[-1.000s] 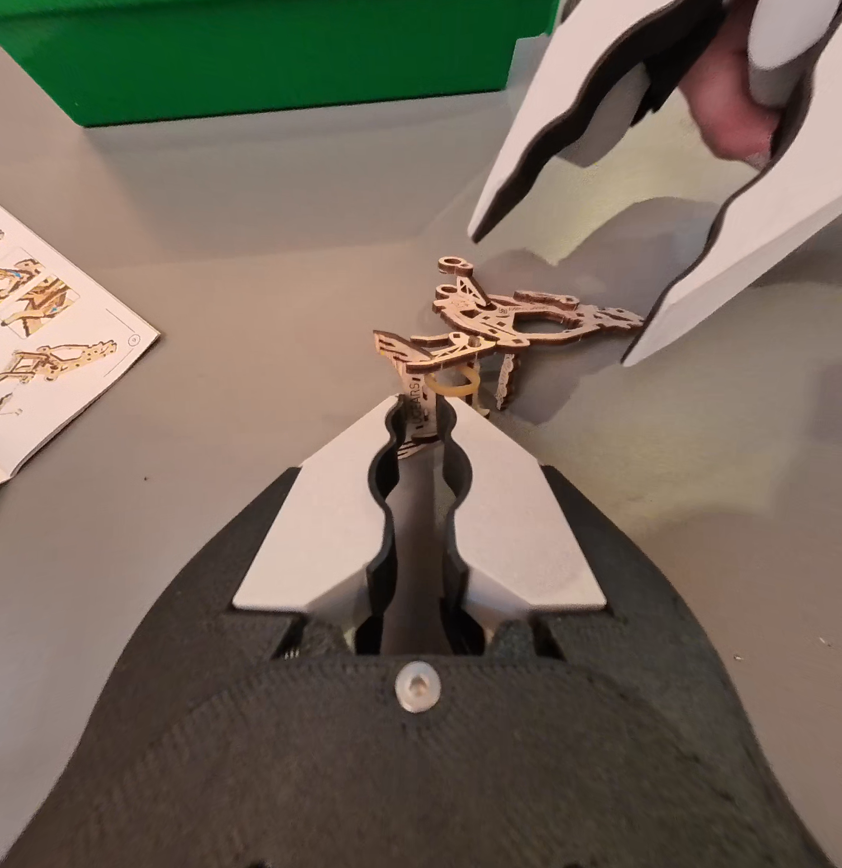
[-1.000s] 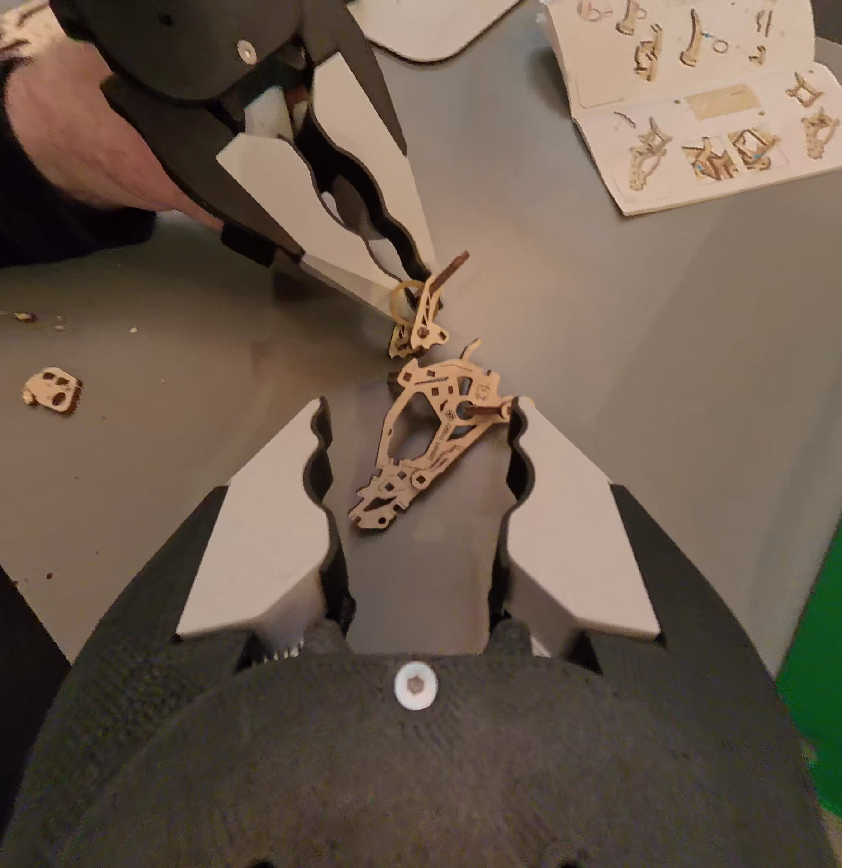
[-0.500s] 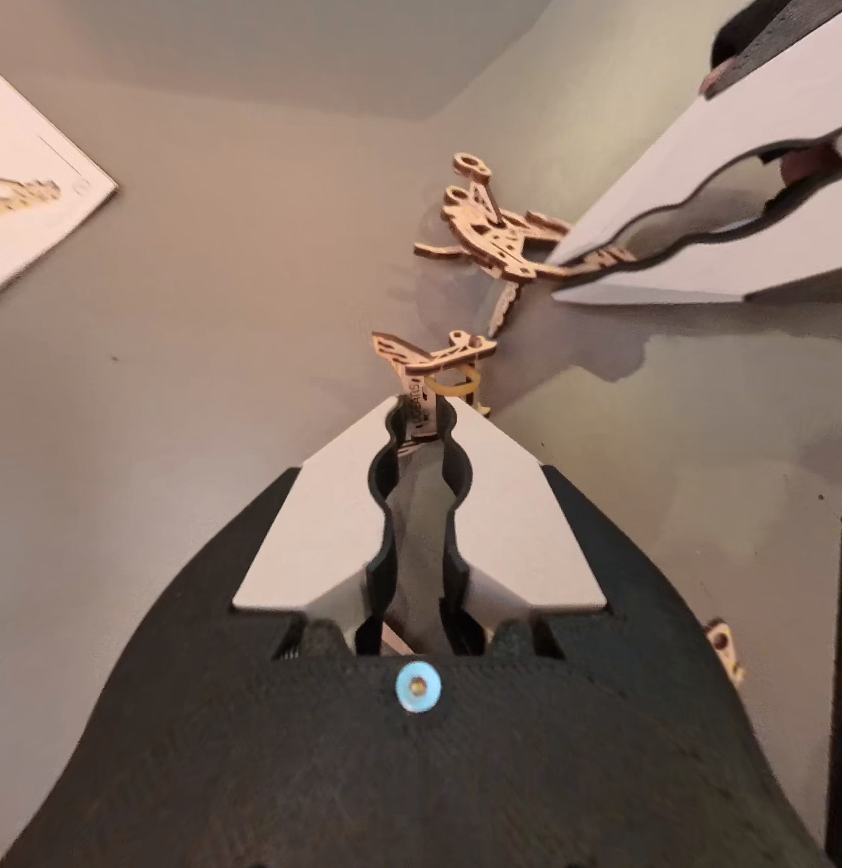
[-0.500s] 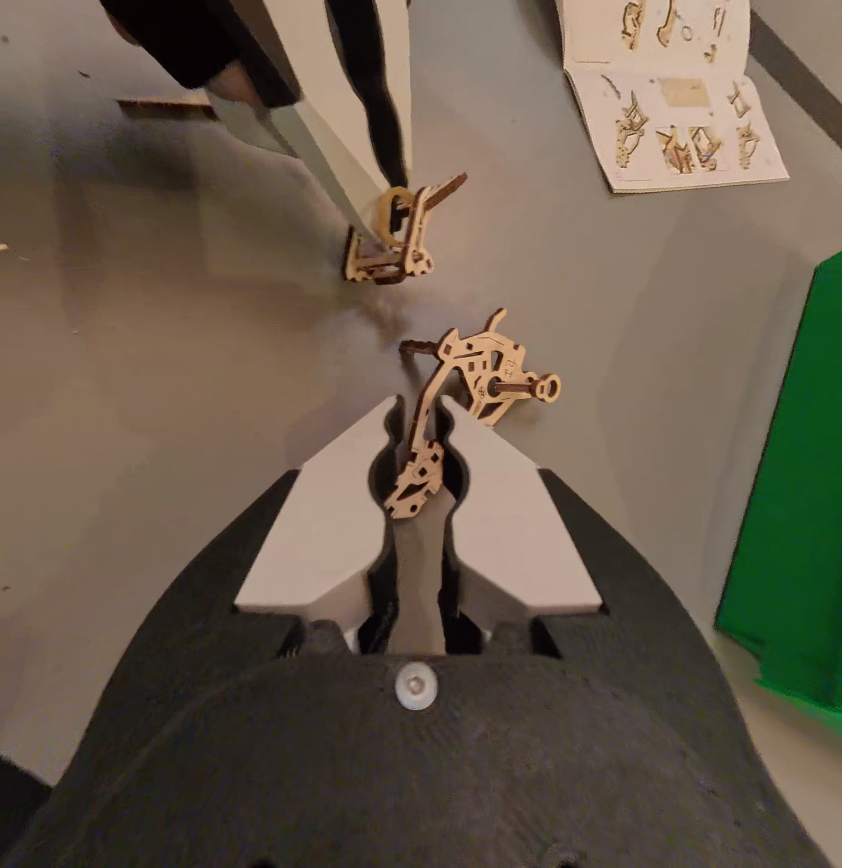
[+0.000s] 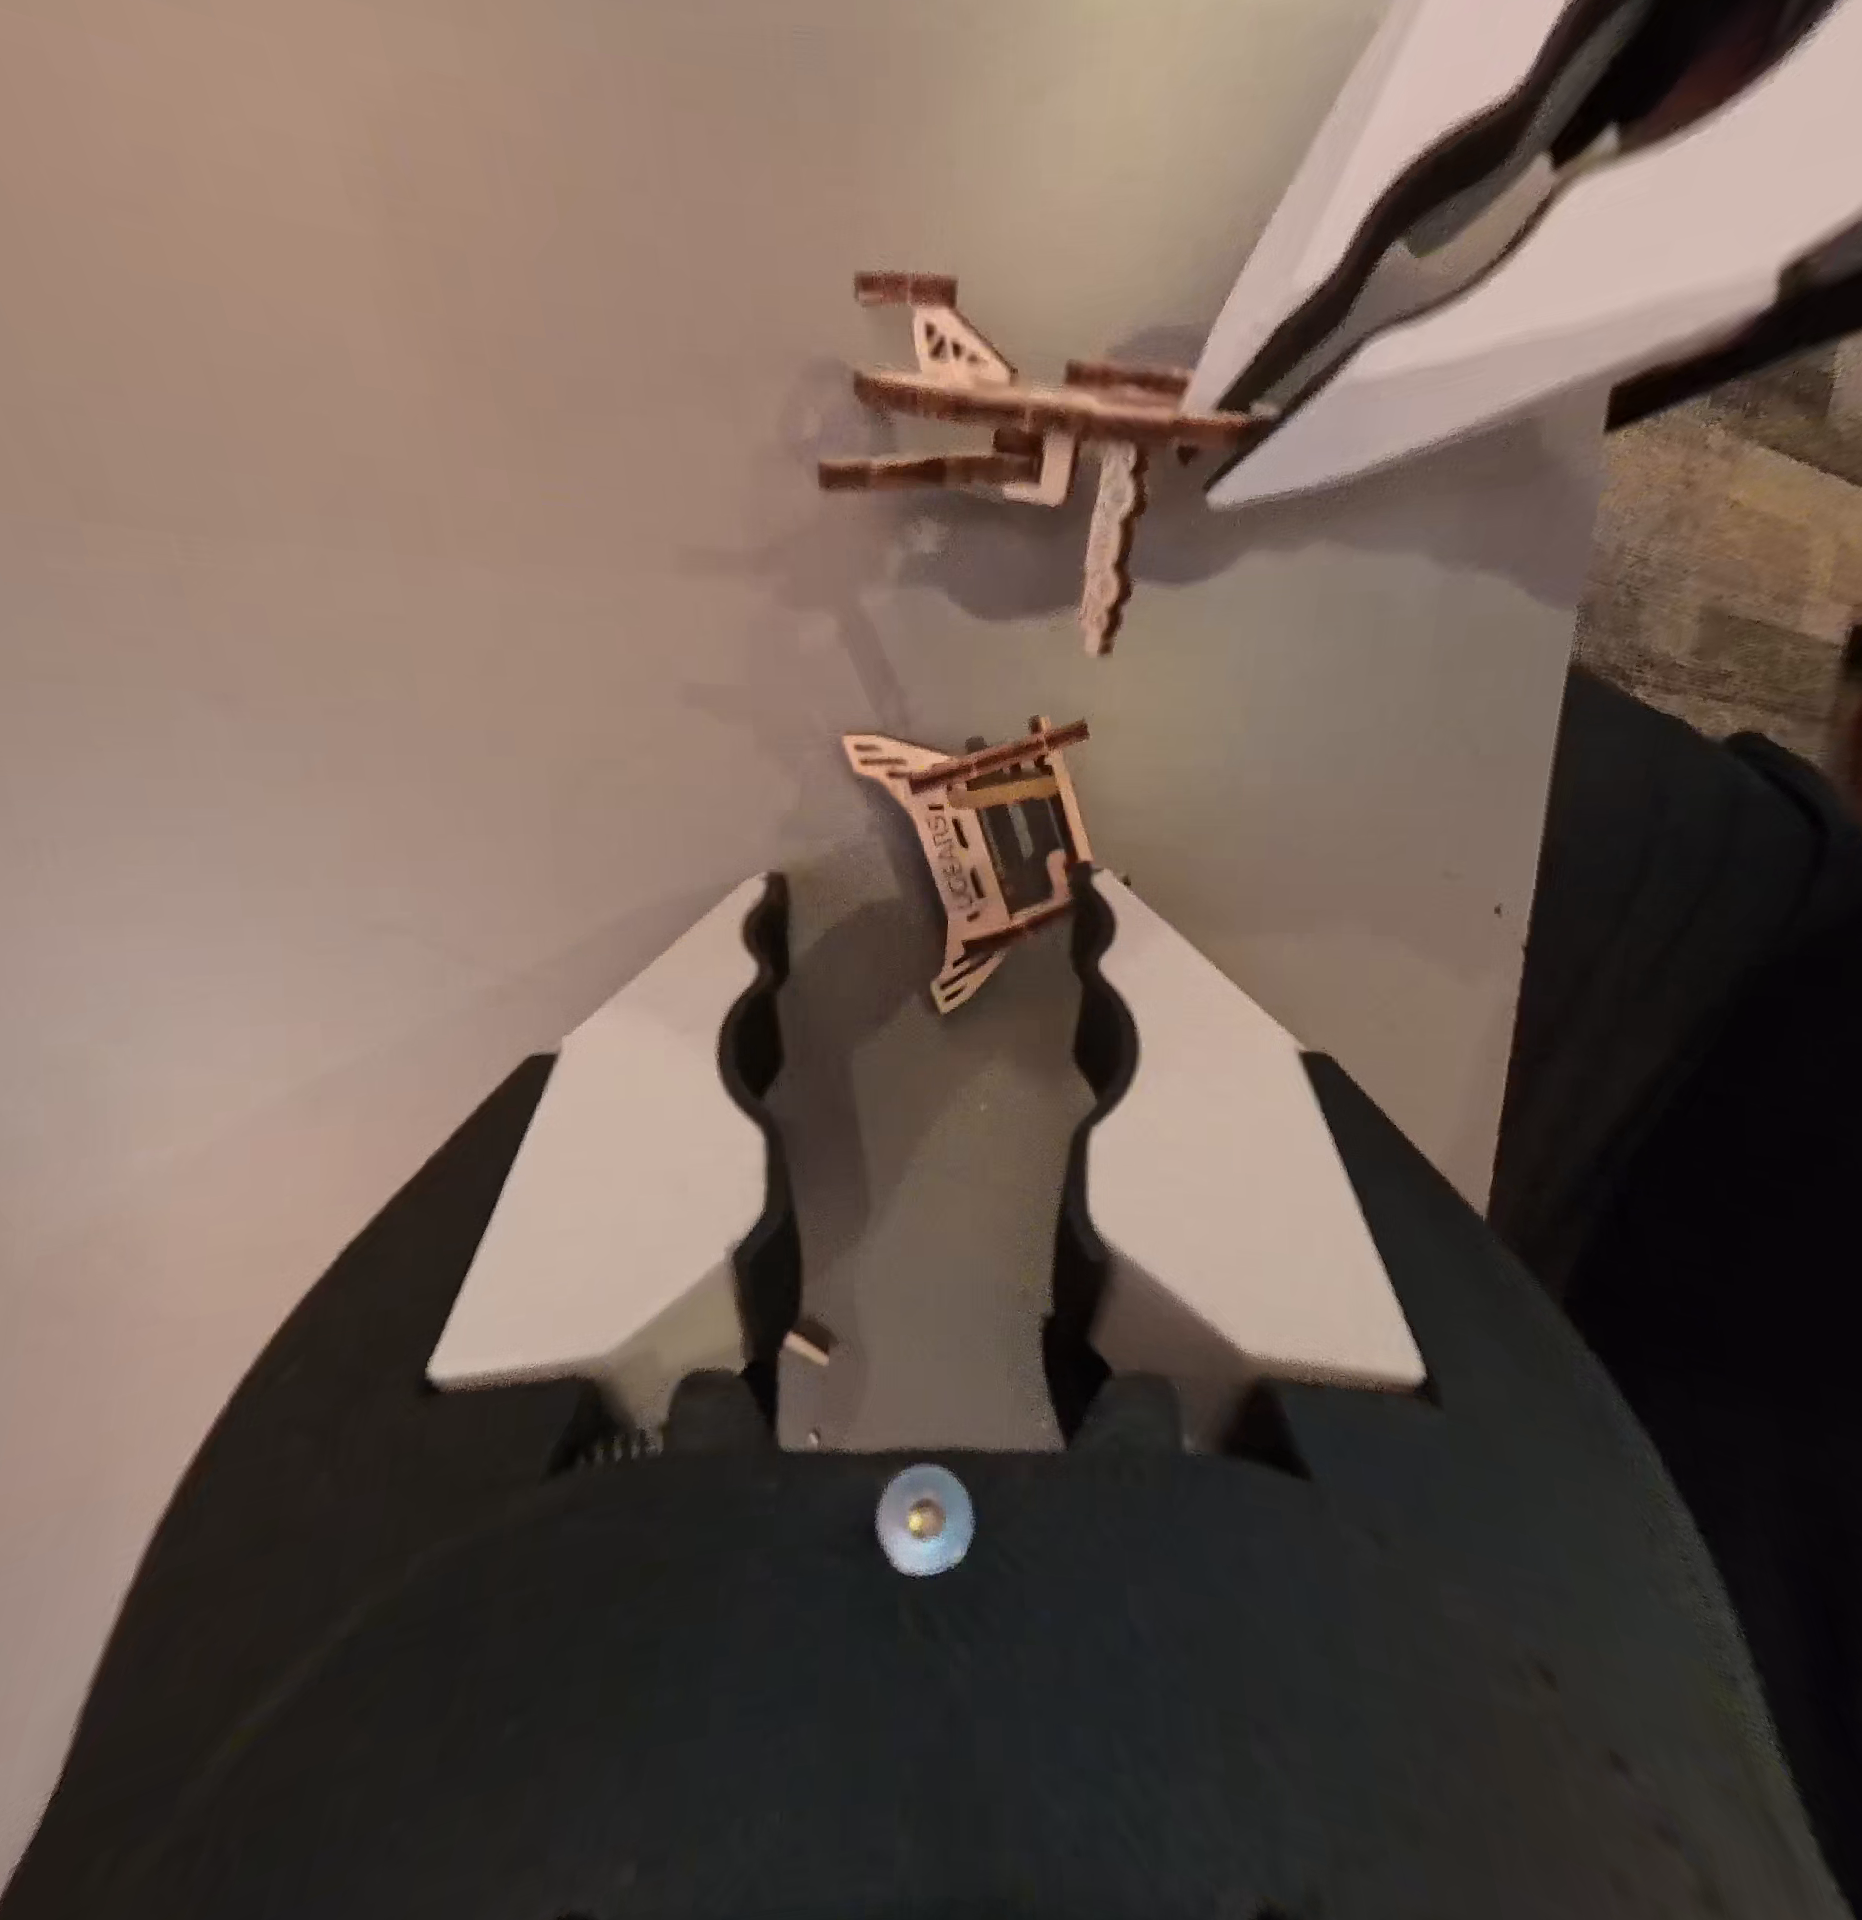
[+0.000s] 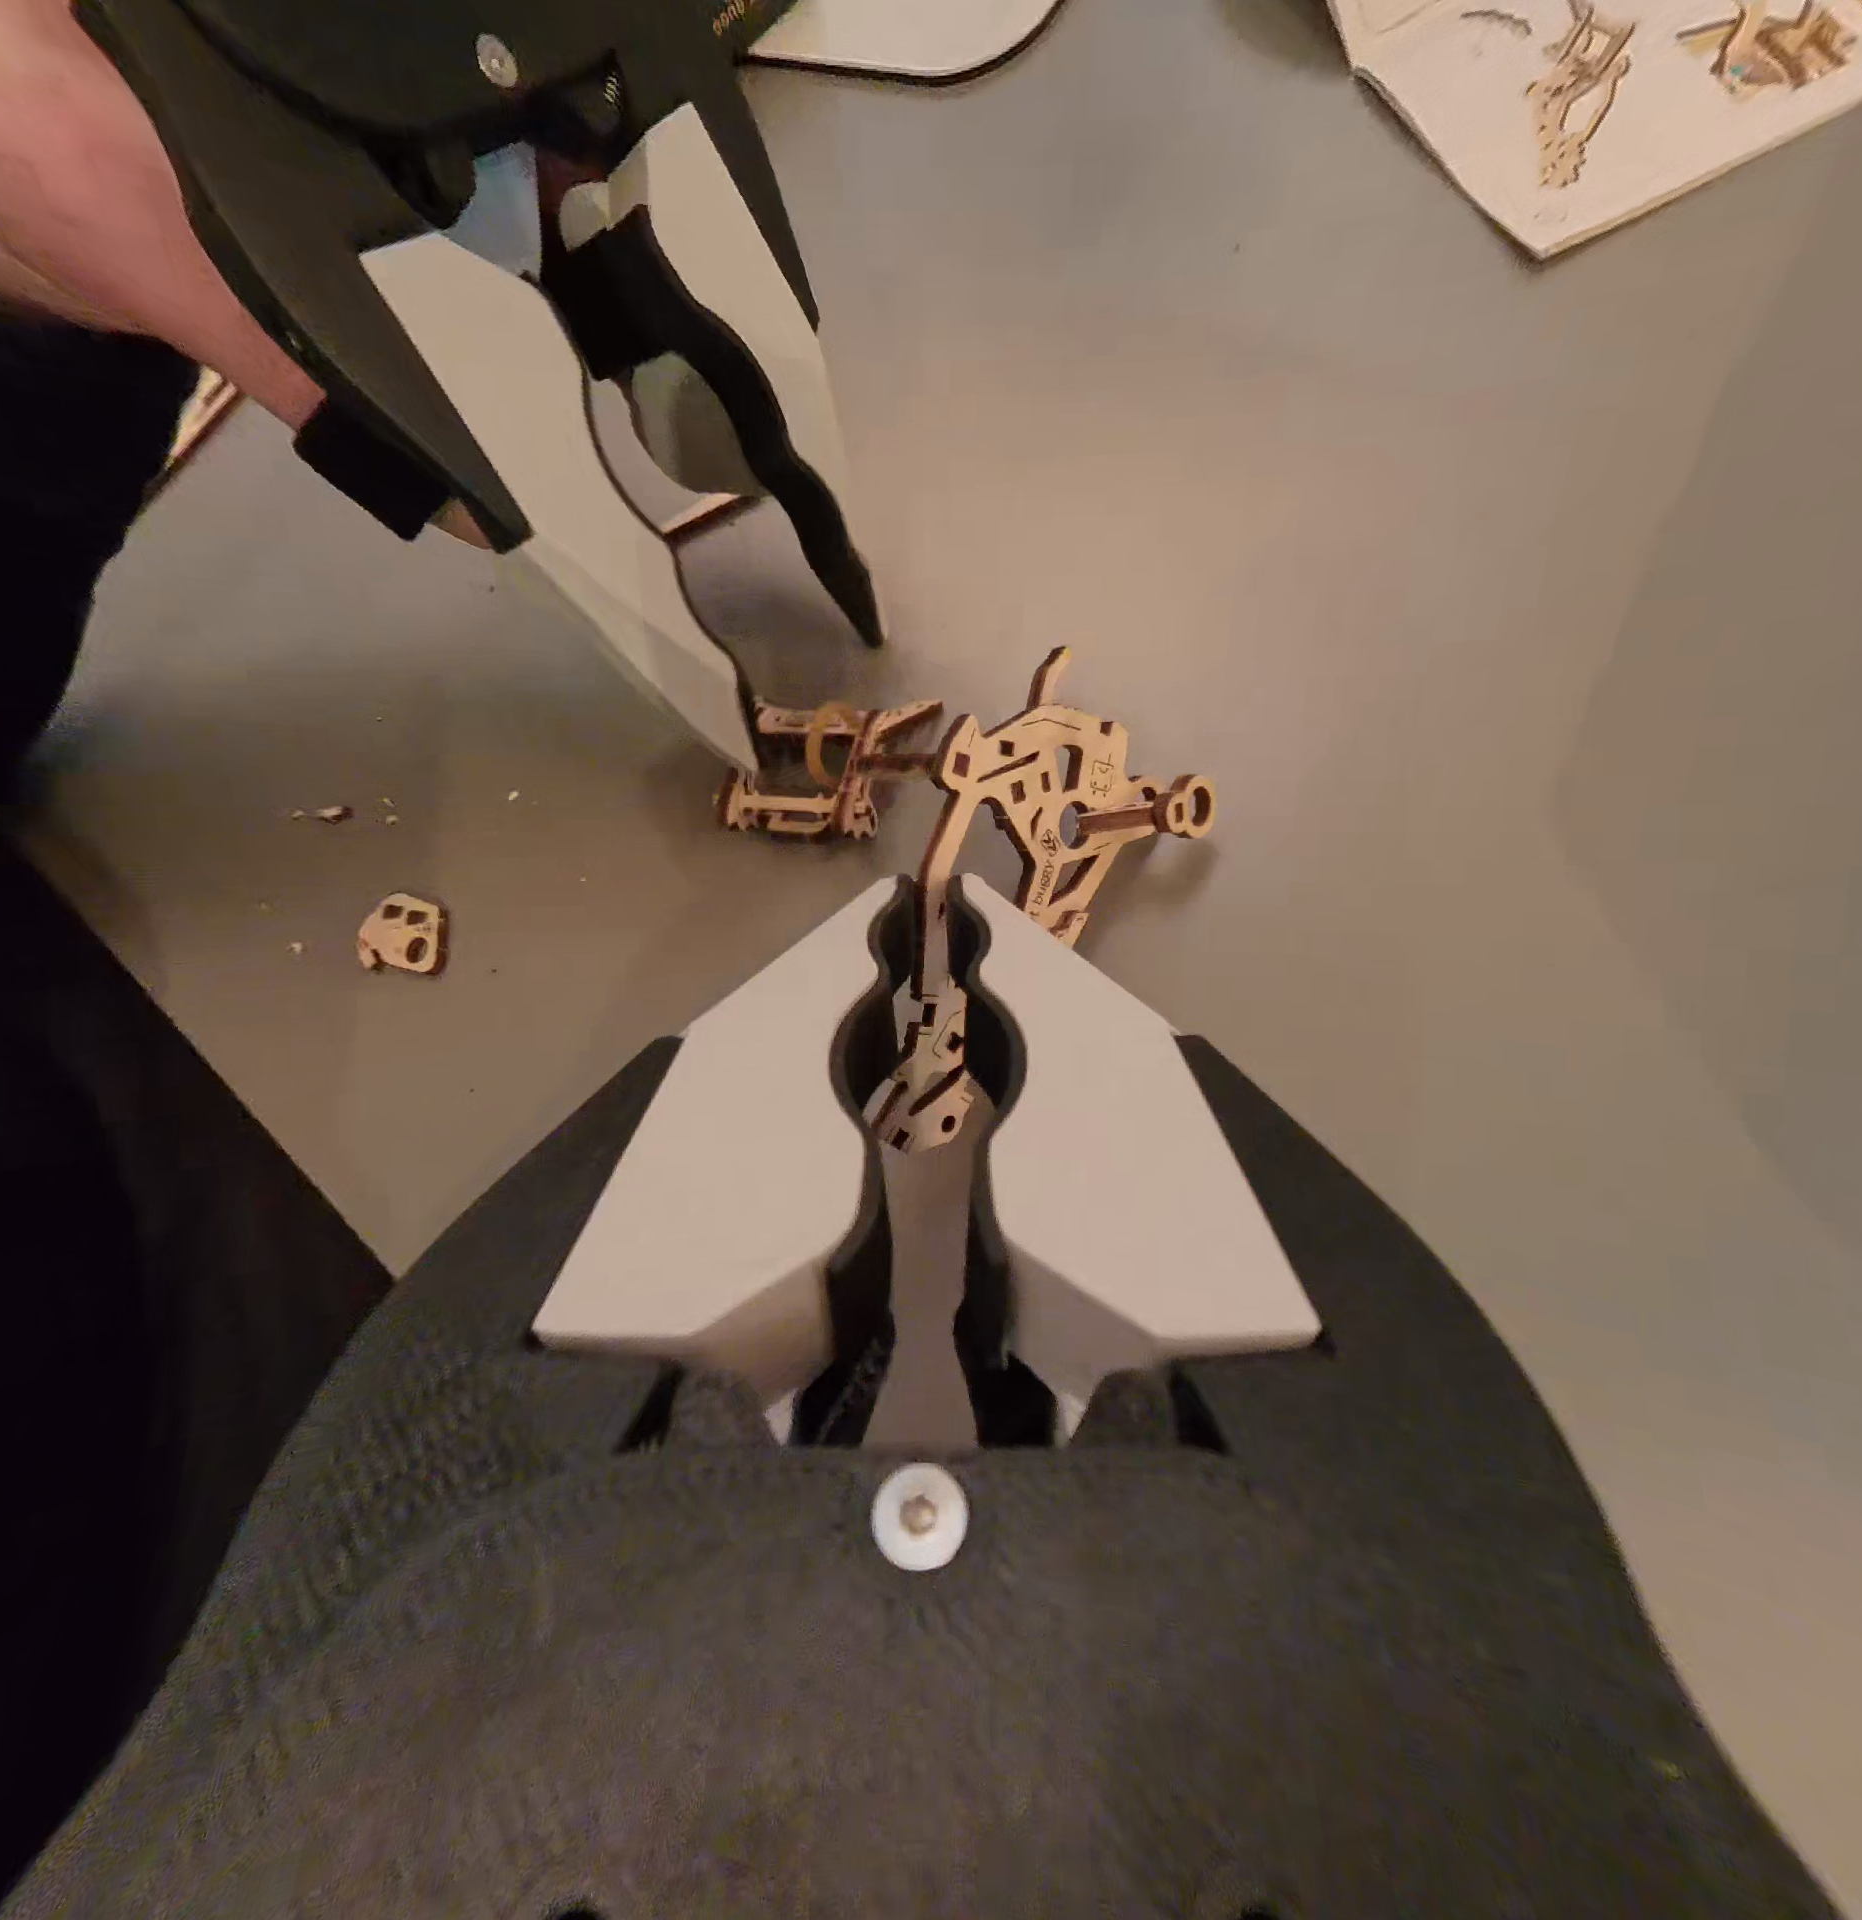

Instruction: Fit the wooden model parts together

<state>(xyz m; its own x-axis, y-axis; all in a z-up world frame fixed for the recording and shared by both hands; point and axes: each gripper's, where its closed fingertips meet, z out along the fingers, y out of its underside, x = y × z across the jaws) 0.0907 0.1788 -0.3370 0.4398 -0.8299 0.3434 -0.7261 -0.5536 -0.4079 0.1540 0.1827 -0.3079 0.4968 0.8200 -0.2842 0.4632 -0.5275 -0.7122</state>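
Observation:
My left gripper (image 5: 932,894) is open, its fingertips on either side of a small wooden sub-assembly (image 5: 994,862) with a rubber band on it. This piece rests on the grey table (image 5: 387,623). In the right wrist view the left gripper (image 6: 807,686) stands over the sub-assembly (image 6: 813,774), one fingertip touching it. My right gripper (image 6: 932,883) is shut on the tail of a larger flat wooden frame part (image 6: 1041,790) with a pin through it. It holds the frame's front end right next to the sub-assembly. The frame part (image 5: 1031,416) and right gripper (image 5: 1233,442) also show in the left wrist view.
A small loose wooden piece (image 6: 402,935) and crumbs lie left of the right gripper. An instruction booklet (image 6: 1633,104) lies at the far right, and a white sheet (image 6: 906,42) at the far edge. The table edge (image 5: 1550,727) and a dark sleeve (image 5: 1685,1143) are at the right. My right fingertips sit around 8 cm from my left ones.
My left gripper has opened and let go of the small sub-assembly, which now rests on the table. My right gripper, shut on the frame part, has brought it close to the sub-assembly.

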